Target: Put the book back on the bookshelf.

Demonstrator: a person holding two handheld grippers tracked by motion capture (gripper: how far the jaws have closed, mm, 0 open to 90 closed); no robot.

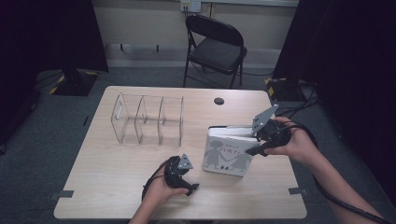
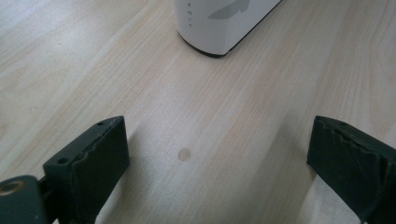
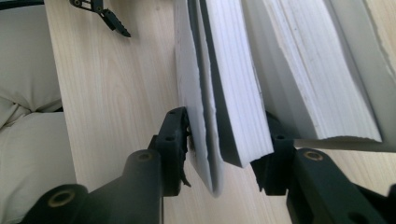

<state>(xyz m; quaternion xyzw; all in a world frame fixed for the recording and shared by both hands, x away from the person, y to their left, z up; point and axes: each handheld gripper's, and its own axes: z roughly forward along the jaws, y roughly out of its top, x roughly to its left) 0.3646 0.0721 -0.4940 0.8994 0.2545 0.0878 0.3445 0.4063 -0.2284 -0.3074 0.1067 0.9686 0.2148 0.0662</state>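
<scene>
High view, book: a white hardcover book [image 1: 227, 151] stands on edge at the right of the wooden table [image 1: 107, 186], its cover with grey figures facing the person; its long axis runs roughly left to right across the table.
High view, nearer hand: the right gripper [image 1: 261, 142] is at the book's upper right corner; the left gripper [image 1: 189, 186] lies apart from it, low and to its left.
High view, organiser: a clear three-slot rack [image 1: 147, 120] stands to the book's left and farther back, well apart.
Left gripper view, tool: jaws spread wide over bare wood, nothing between them; the book's lower corner [image 2: 219, 28] lies ahead.
Right gripper view, tool: the jaws straddle the front cover and a block of pages [image 3: 224, 93]; the left pad sits against the cover, while the right pad appears just clear, so the grip is judged slack.
Right gripper view, axis: page edges run away from the jaws.
</scene>
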